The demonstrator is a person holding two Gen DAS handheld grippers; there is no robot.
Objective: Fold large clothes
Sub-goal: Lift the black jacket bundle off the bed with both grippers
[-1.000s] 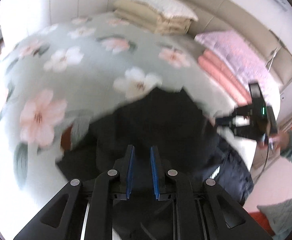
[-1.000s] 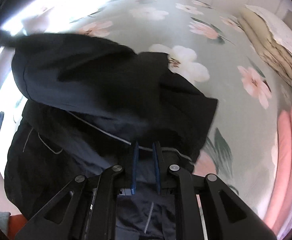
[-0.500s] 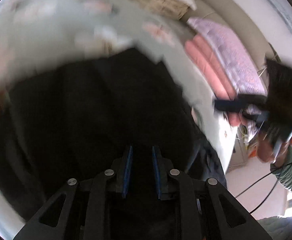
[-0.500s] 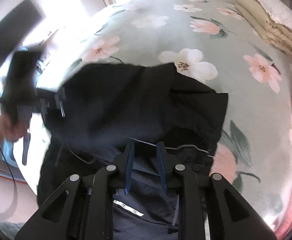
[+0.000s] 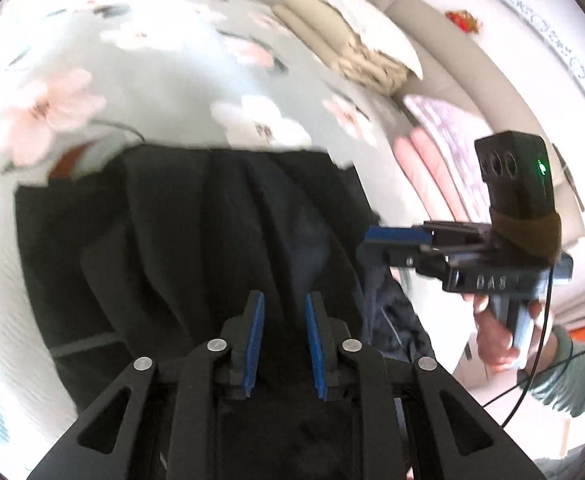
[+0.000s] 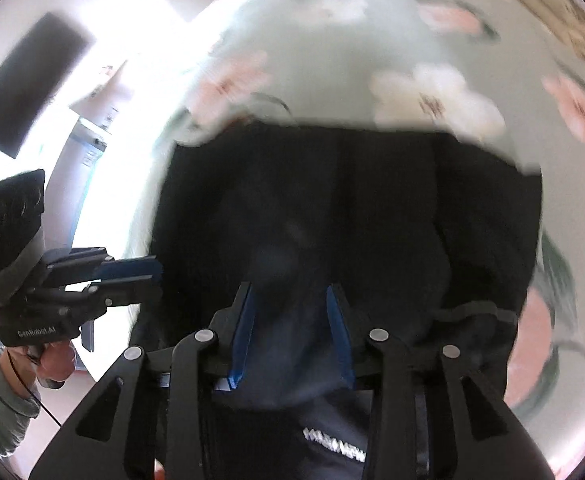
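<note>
A large black garment (image 5: 212, 240) lies spread on a pale green bed cover with flowers (image 5: 172, 80). Its far edge runs straight across the bed. My left gripper (image 5: 282, 308) hangs low over the cloth. Its jaws are opening, and I see no fabric pinched between the blue pads. In the right wrist view the same garment (image 6: 372, 220) fills the middle, with white lettering near the bottom. My right gripper (image 6: 290, 292) is also opening; dark cloth lies loose between its fingers. Each view shows the other gripper at the garment's side edge: the right gripper (image 5: 372, 246) and the left gripper (image 6: 157, 278).
A stack of folded beige bedding (image 5: 352, 48) and a pink folded blanket (image 5: 432, 160) sit near the padded headboard. A person's hand (image 5: 492, 340) and green-grey sleeve hold the right gripper beside the bed. On the wall left of the bed hangs a dark screen (image 6: 32, 80).
Both pairs of jaws have widened from nearly shut. The left gripper has come down close to the cloth. The garment's lifted part now lies flat, its far edge straight across the bed.
</note>
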